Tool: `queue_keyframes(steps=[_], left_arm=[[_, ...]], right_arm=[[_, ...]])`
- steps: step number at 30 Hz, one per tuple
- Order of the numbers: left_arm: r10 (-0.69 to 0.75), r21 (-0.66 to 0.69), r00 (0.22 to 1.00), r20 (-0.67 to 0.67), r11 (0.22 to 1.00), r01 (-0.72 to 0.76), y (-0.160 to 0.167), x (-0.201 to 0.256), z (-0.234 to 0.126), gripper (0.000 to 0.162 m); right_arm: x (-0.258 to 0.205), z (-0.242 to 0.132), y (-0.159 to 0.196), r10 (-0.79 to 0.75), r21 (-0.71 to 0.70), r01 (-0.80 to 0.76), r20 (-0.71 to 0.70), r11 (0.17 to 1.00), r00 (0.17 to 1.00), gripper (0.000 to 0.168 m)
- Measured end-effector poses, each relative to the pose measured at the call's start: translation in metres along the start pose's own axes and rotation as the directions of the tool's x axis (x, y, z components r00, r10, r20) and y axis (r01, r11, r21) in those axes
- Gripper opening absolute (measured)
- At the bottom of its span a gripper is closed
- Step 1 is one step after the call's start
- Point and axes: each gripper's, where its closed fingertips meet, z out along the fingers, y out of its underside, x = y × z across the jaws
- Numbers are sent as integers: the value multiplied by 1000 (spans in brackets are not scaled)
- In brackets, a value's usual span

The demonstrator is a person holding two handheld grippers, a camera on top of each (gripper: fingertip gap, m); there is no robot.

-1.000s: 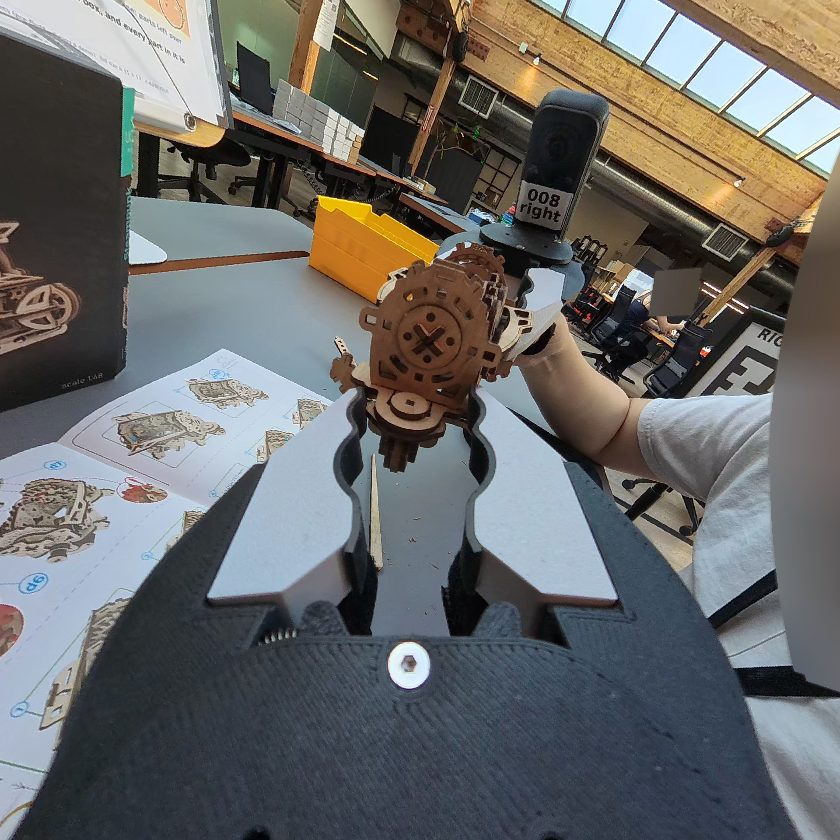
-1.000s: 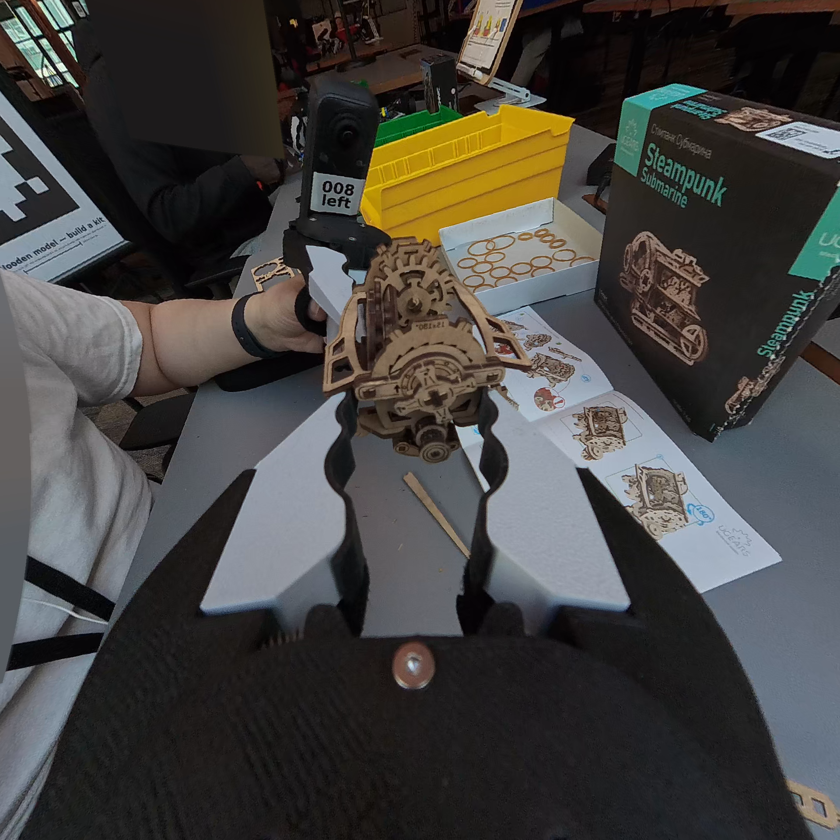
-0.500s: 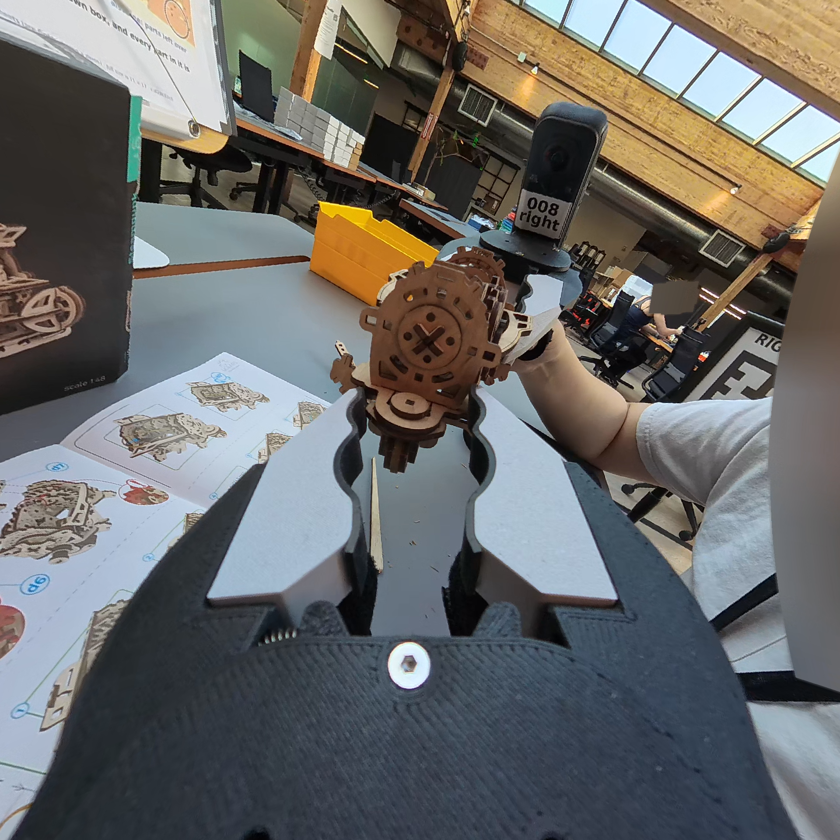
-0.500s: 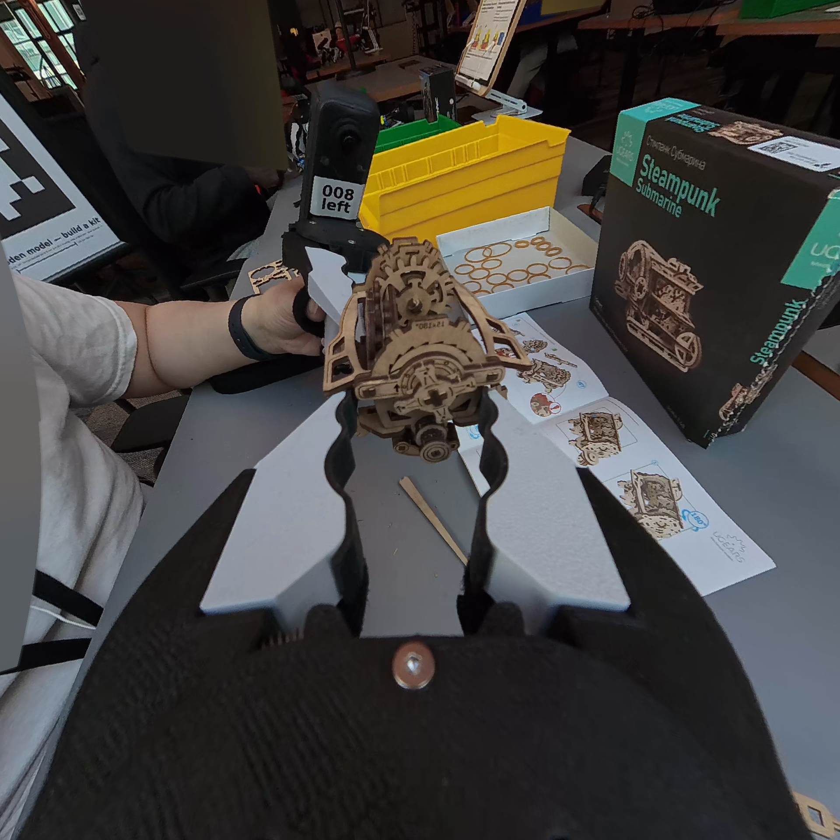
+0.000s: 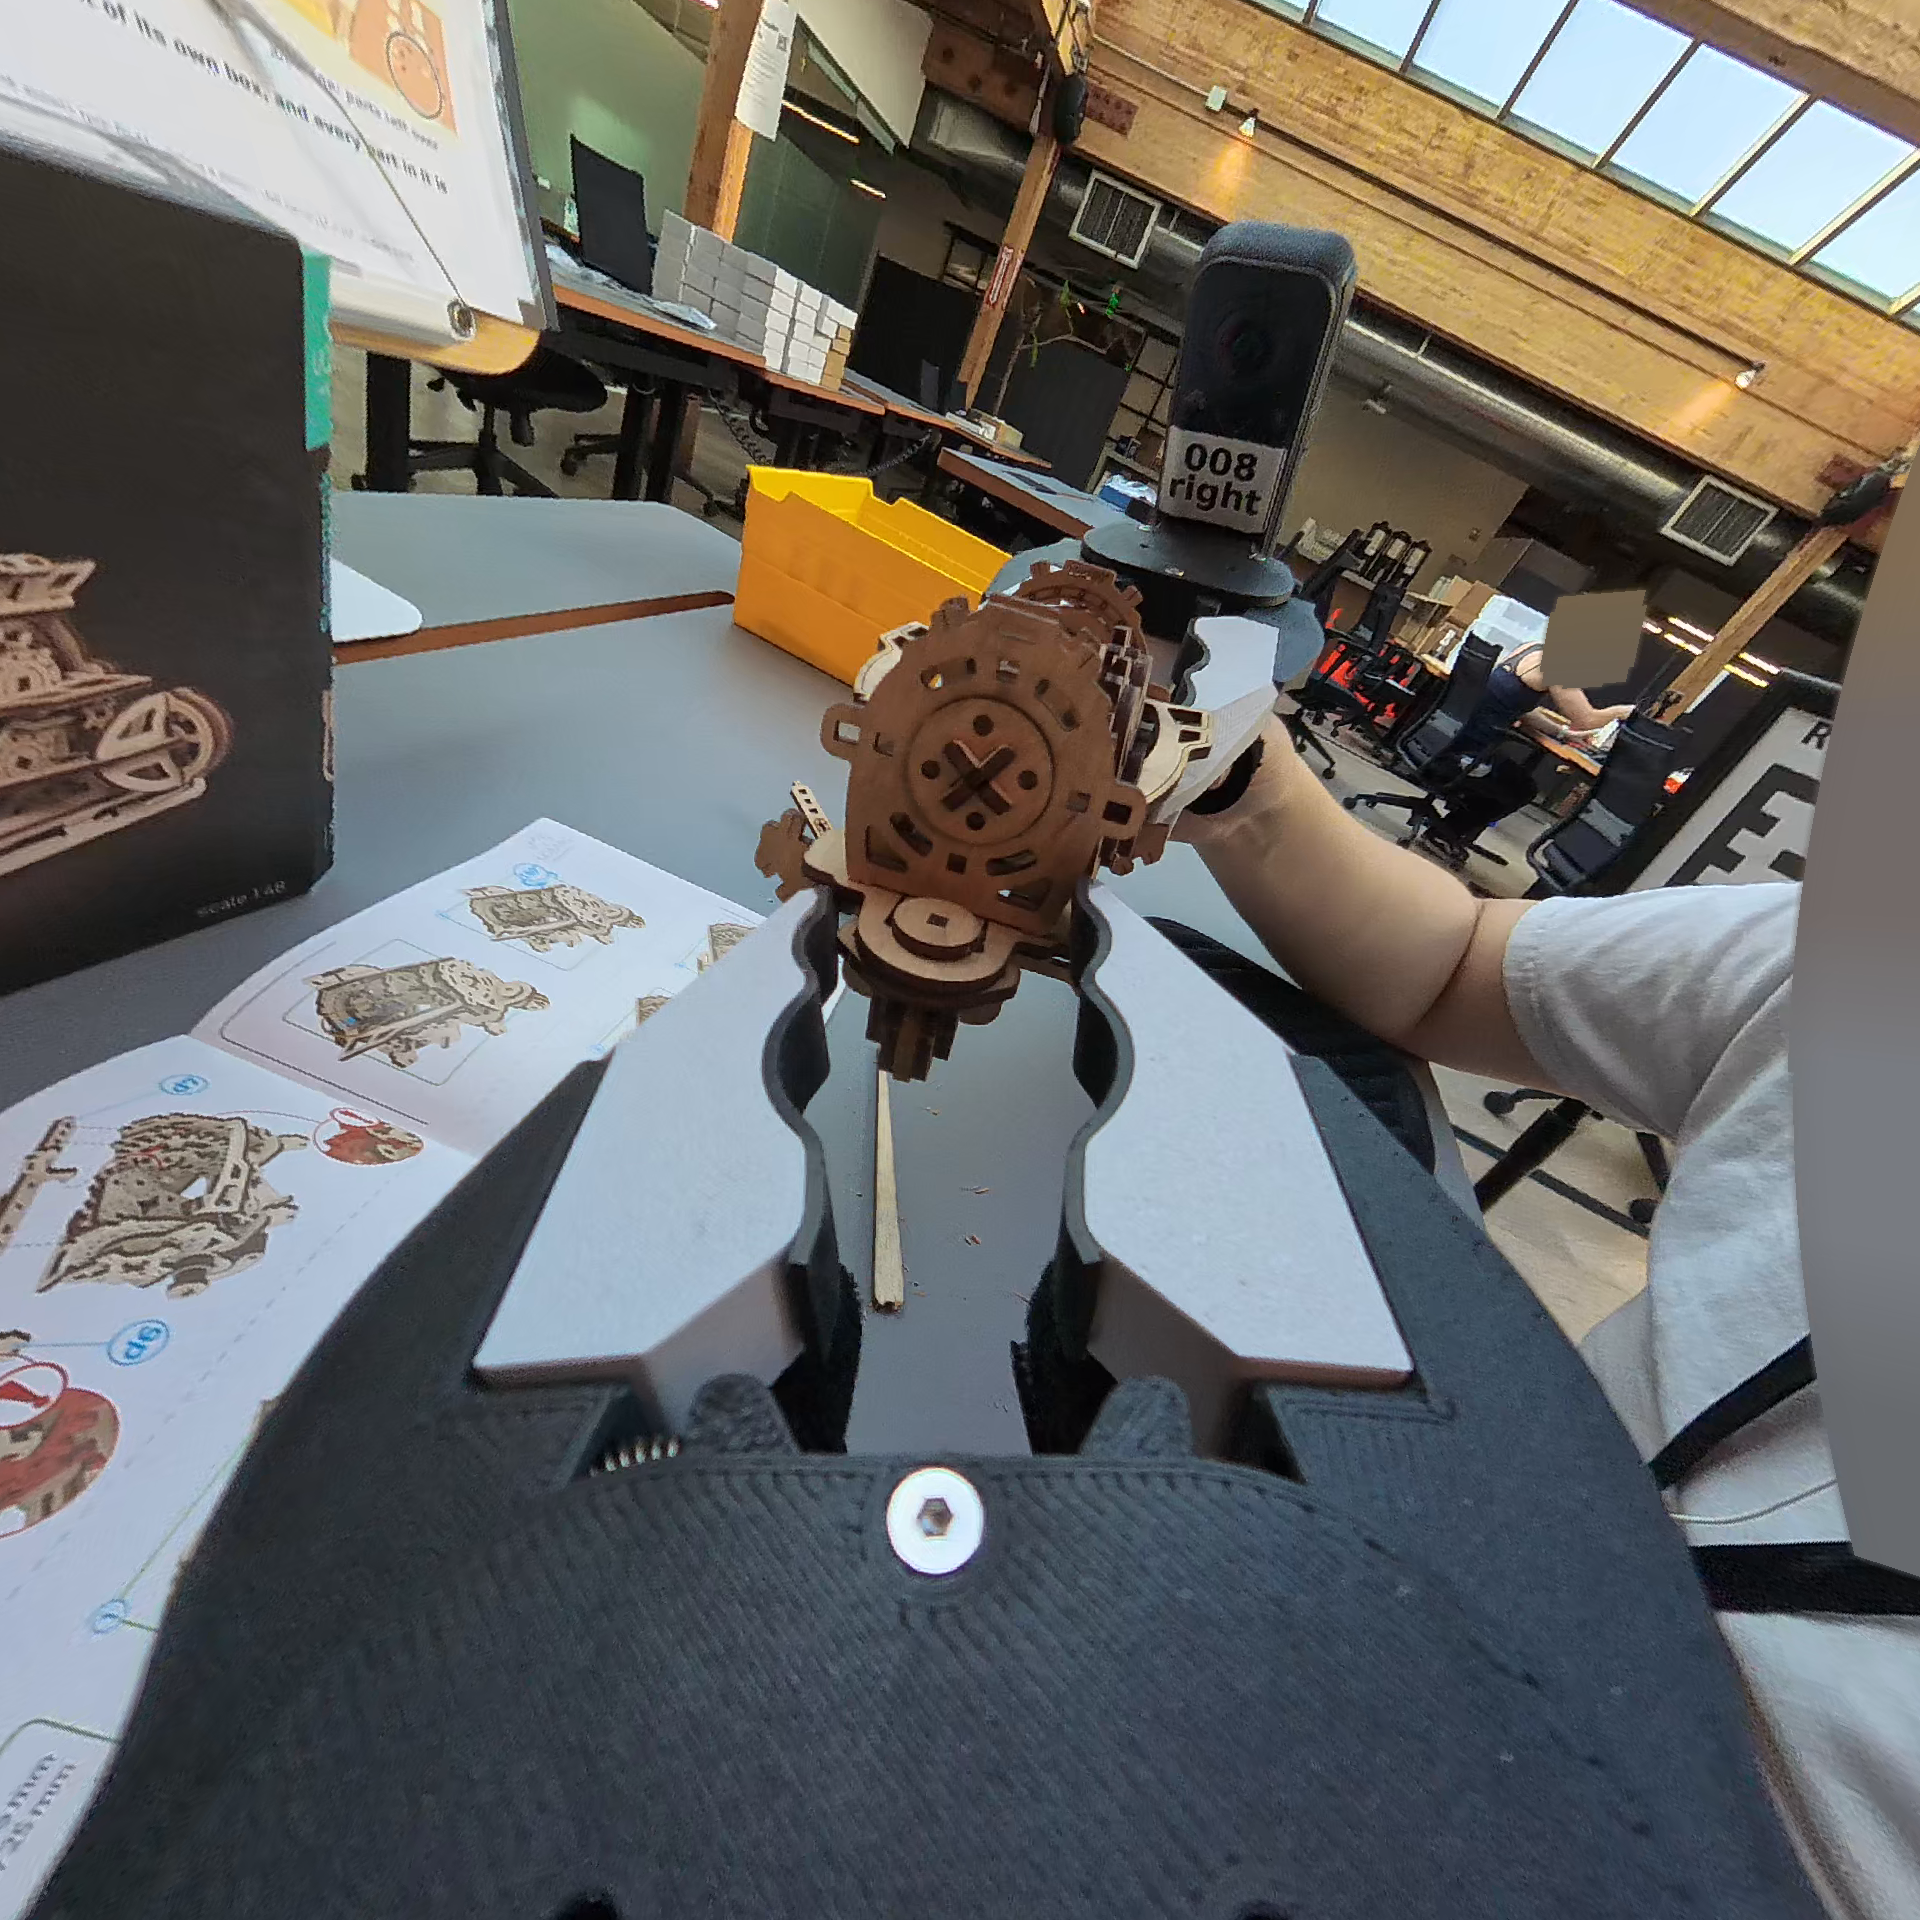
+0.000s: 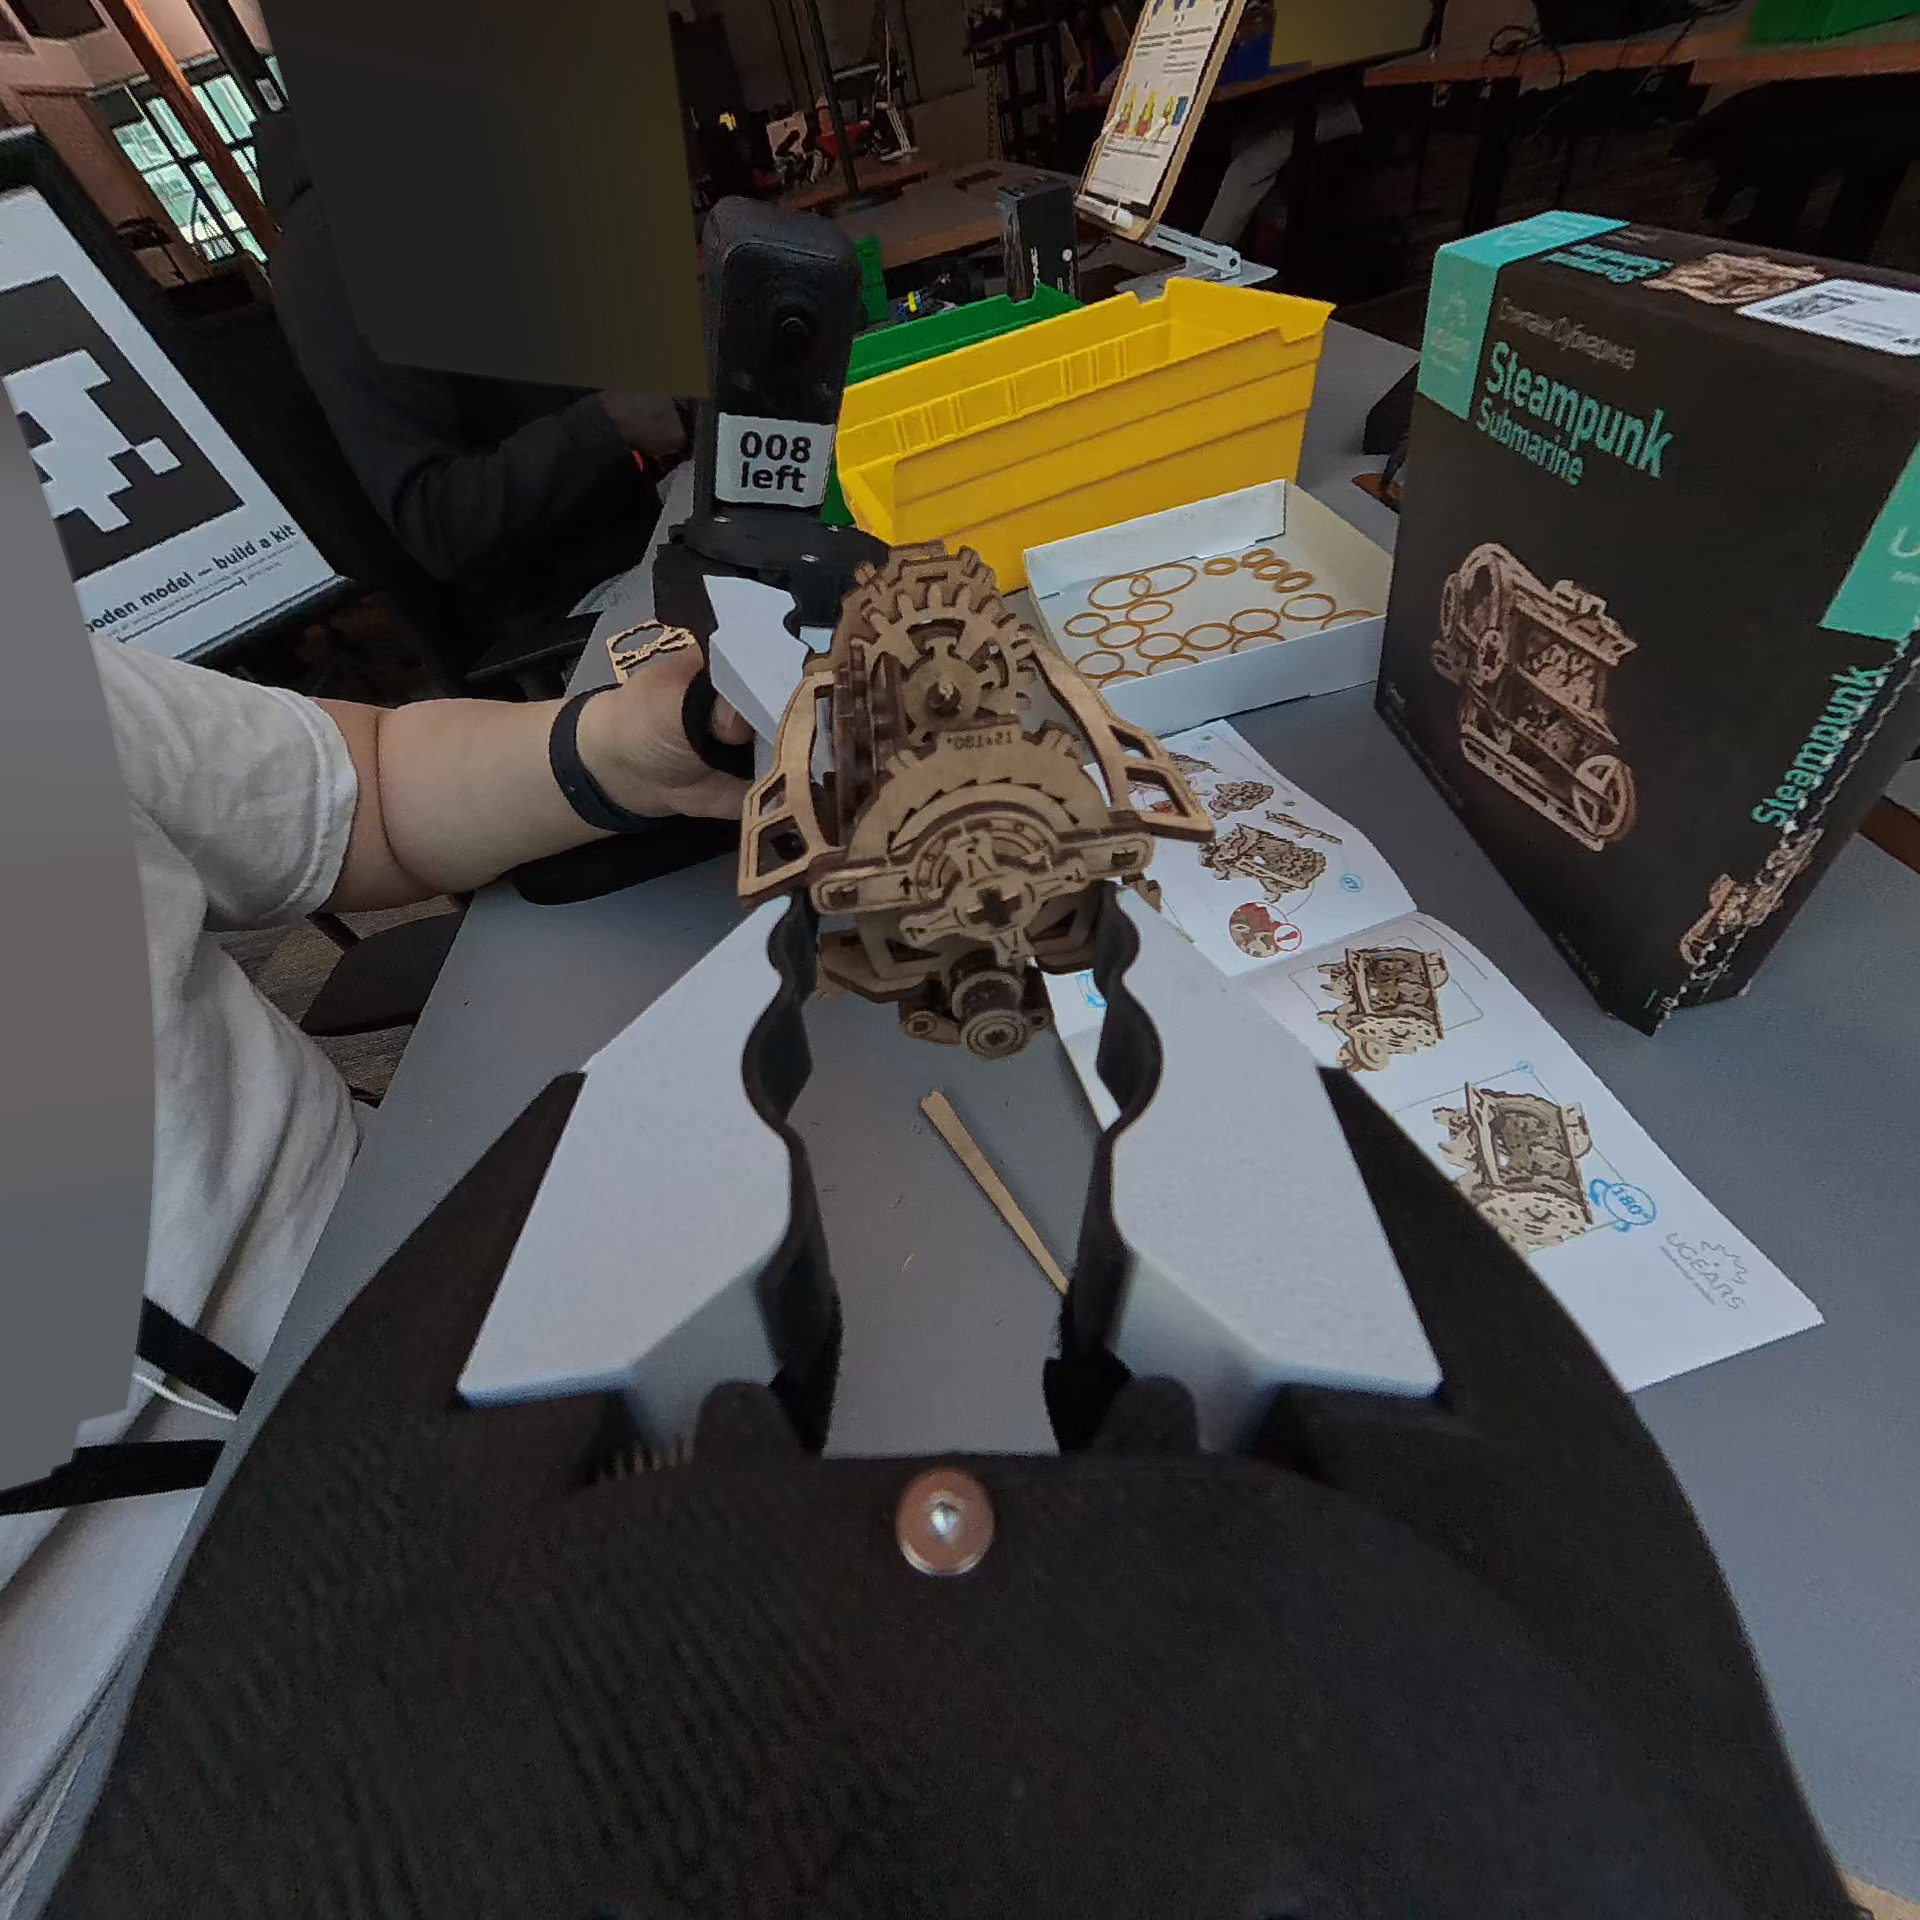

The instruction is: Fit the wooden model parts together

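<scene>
A brown wooden gear model (image 5: pixel 977 779) hangs in the air over the grey table, held from both ends. My left gripper (image 5: pixel 945 914) is shut on its round-plate end with the cross slot. My right gripper (image 6: pixel 951 935) is shut on the opposite end of the model (image 6: pixel 966 810), the one with gears and side brackets. Each gripper shows beyond the model in the other's view: the right one's fingers (image 5: pixel 1226 707) and the left one's fingers (image 6: pixel 748 644). A thin wooden stick (image 5: pixel 886 1195) lies on the table below the model; it also shows in the right wrist view (image 6: pixel 992 1190).
An open instruction booklet (image 6: pixel 1403 1091) lies on the table beside the stick. A dark kit box (image 6: pixel 1662 623) stands behind the booklet. A yellow bin (image 6: pixel 1081 426) and a white tray of rubber rings (image 6: pixel 1205 613) sit at the back. A small wooden piece (image 6: pixel 644 649) lies near the table edge. Tip to tip, the grippers are about 6 cm apart.
Both grippers keep their hold on the model. The held model and both views have shifted only slightly over the table.
</scene>
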Motion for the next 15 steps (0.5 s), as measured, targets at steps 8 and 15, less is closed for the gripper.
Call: queue_keyframes(steps=[8,15], left_arm=[[181,14,983,37,983,-182,-8,12,-1,42],[17,-9,1000,1,1000,-17,-2,7,1,42]], right_arm=[[-9,-5,-8,-124,29,123,19,992,992,53],[-4,-3,-3,36,3,-36,41,999,999,53]])
